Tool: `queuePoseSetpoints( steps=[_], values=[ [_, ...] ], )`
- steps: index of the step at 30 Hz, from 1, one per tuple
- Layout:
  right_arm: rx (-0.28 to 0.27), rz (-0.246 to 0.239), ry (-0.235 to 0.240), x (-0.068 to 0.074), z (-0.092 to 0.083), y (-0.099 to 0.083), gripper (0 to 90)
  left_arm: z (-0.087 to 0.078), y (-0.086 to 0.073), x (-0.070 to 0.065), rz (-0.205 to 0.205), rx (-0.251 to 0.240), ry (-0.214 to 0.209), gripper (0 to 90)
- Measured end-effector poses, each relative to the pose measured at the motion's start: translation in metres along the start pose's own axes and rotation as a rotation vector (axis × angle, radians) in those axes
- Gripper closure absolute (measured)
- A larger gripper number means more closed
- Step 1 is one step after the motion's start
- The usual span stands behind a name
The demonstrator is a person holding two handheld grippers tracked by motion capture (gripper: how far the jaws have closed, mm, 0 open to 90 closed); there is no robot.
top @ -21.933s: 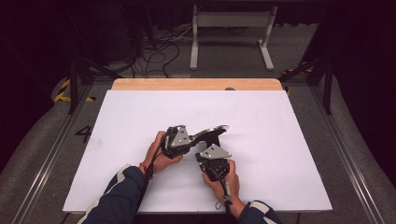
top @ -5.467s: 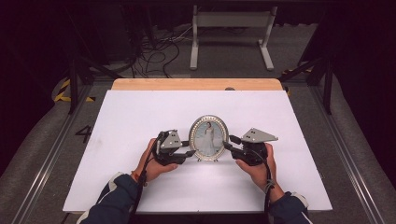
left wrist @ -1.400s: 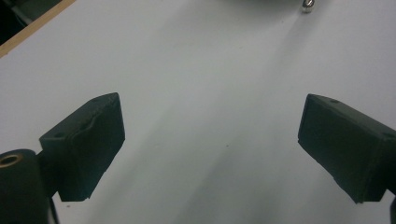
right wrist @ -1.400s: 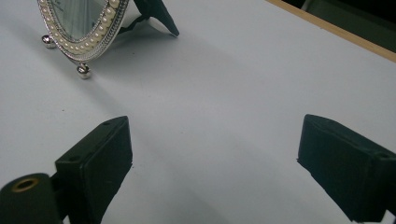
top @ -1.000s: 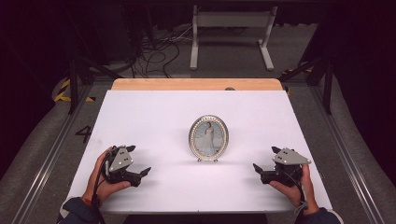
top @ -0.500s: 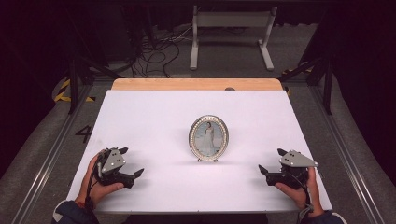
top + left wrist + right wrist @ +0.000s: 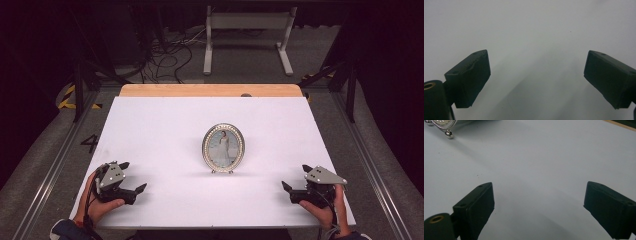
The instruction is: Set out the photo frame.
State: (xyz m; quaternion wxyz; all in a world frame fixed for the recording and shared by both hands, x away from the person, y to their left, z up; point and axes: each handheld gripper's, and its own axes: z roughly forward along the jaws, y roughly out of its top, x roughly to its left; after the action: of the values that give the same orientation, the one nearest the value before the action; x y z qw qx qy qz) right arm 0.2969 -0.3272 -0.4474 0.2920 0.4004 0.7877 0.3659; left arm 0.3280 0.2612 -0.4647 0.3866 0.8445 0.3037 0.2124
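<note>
Picture frame (image 7: 223,148) upright on its little feet in the middle of the high view, on the white desk (image 7: 160,125) — facing front, likely for show. Left tool (image 7: 131,180) lower left, right tool (image 7: 294,183) lower right, both wide and empty — well apart from it.

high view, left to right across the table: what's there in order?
left gripper in the person's left hand, jaws open → oval picture frame standing upright at mid-table → right gripper in the right hand, jaws open. All on the white table; neither gripper touches the frame.
</note>
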Motion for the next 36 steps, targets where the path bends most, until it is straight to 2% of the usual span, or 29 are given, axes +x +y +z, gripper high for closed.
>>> queuePoseSetpoints(
  steps=[2, 8, 16, 27, 36],
  values=[
    [-0.009, 0.002, 0.004, 0.0002, -0.0008, -0.0008, 9.5, -0.0002, -0.0008, -0.0003, -0.011, 0.001, -0.002, 7.5],
    [-0.010, -0.004, 0.010, 0.0018, 0.0000, -0.0007, 9.5, 0.0027, 0.0010, -0.0026, 0.001, 0.012, -0.012, 7.6],
    [-0.007, -0.002, 0.010, 0.0034, -0.0004, -0.0010, 9.5, 0.0006, 0.0009, -0.0040, 0.004, -0.003, -0.015, 7.6],
    [0.004, -0.006, 0.014, 0.0041, 0.0013, -0.0013, 9.5, 0.0022, 0.0018, -0.0047, 0.021, 0.003, -0.024, 7.6],
    [0.004, -0.011, 0.015, 0.0050, 0.0010, -0.0007, 9.5, 0.0006, 0.0016, -0.0042, 0.019, -0.003, -0.008, 7.6]
  ],
)
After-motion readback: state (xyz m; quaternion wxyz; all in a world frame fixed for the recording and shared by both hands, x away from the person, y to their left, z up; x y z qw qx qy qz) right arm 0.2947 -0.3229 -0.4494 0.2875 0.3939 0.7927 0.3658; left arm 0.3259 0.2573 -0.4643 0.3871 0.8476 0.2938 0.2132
